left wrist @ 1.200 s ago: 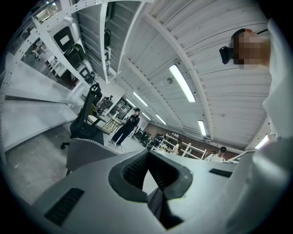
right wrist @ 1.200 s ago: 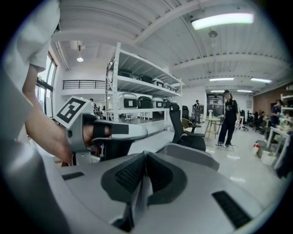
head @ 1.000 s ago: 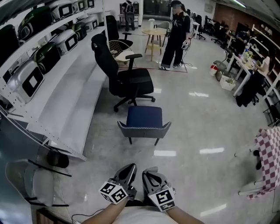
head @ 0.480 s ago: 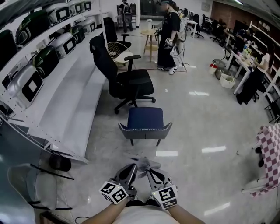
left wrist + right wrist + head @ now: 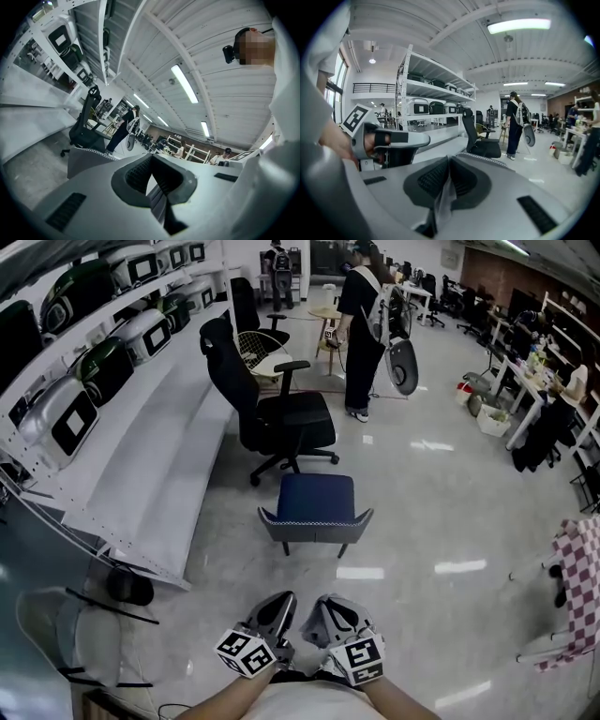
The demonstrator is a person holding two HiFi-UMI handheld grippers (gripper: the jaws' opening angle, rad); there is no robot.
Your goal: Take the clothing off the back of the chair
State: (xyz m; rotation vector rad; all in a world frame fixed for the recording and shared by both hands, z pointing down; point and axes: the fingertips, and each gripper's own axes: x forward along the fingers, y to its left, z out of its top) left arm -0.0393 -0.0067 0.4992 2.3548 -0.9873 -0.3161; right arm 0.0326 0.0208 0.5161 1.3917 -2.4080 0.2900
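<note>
The right gripper (image 5: 447,161) has its fingers pinched narrow on a thin strip of pale clothing (image 5: 442,204). The rest of the garment is hidden beneath the gripper and hard to make out from the head view. The left gripper (image 5: 151,160) has its fingers closed, tips touching. Both sit near the person's body, well apart from the blue-seated chair (image 5: 315,507). 1 checked cloth (image 5: 581,587) is cut off at the right edge.
</note>
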